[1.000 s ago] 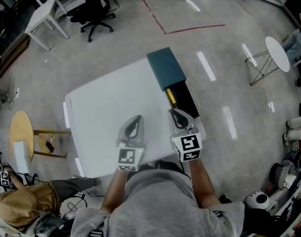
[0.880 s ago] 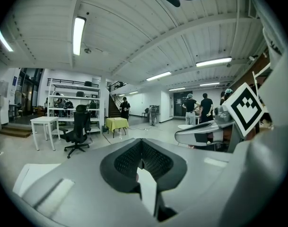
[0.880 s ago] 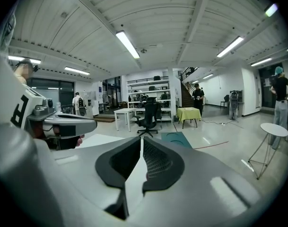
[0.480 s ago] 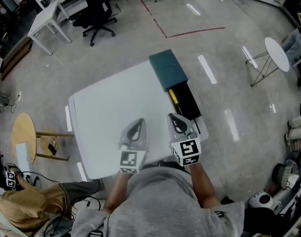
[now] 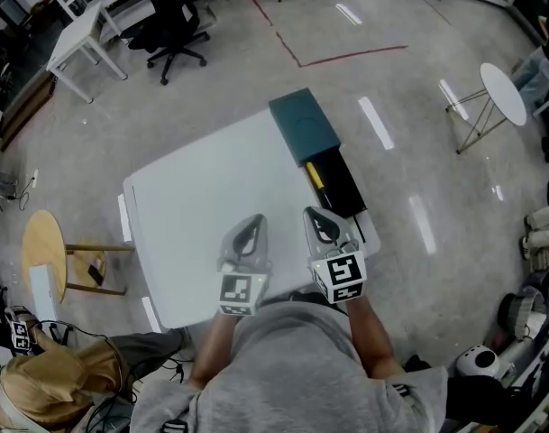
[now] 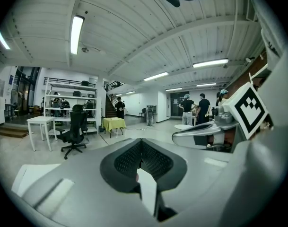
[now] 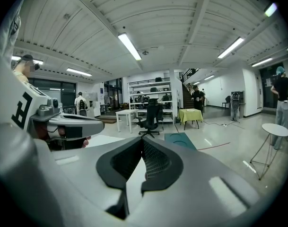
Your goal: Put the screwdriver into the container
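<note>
A yellow-handled screwdriver point(image 5: 315, 178) lies inside a long black container point(image 5: 343, 188) at the right edge of the white table point(image 5: 202, 197). A teal box point(image 5: 303, 125) sits just beyond the container; its top also shows in the right gripper view point(image 7: 180, 139). My right gripper point(image 5: 321, 217) hovers just short of the container's near end, shut and empty. My left gripper point(image 5: 250, 225) is beside it over the table's near part, also shut with nothing in it. In the gripper views, the left jaws point(image 6: 142, 145) and the right jaws point(image 7: 143, 148) meet at their tips.
A round wooden stool point(image 5: 41, 242) stands left of the table, and a person crouches at the lower left. A black office chair point(image 5: 173, 16) and a white desk point(image 5: 80, 30) are farther off. A small round white table point(image 5: 506, 97) stands to the right. Red tape point(image 5: 346, 54) marks the floor.
Both grippers stay almost where they were near the table's front edge. The right one has drawn slightly back from the container. The screwdriver has not moved.
</note>
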A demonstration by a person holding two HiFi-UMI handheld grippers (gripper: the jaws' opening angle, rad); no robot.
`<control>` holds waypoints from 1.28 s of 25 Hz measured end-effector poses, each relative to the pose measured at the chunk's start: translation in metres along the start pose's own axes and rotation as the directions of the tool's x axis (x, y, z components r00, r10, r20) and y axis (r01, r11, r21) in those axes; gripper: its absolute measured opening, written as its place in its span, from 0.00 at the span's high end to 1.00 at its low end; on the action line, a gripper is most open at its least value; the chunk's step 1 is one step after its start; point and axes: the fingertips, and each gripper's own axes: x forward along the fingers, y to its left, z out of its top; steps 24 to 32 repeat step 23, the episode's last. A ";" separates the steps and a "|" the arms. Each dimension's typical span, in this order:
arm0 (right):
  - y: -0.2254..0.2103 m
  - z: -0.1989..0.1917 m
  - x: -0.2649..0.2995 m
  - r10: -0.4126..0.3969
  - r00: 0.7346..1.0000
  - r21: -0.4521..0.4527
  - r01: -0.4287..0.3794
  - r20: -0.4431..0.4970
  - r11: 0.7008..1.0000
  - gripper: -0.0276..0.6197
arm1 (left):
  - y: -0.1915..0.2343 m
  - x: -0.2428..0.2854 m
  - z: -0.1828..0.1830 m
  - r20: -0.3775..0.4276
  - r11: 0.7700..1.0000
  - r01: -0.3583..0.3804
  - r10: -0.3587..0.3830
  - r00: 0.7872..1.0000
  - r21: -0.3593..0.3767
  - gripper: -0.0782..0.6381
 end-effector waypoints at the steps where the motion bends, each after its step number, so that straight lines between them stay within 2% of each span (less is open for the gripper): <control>1: 0.000 0.000 0.000 0.000 1.000 0.000 0.000 0.001 1.000 0.95 | 0.000 0.000 0.000 0.000 1.000 0.000 0.000 1.000 0.001 0.87; 32: -0.002 0.004 0.007 0.009 1.000 -0.001 -0.009 -0.002 1.000 0.95 | 0.009 0.005 0.001 -0.014 1.000 -0.015 0.015 1.000 -0.011 0.88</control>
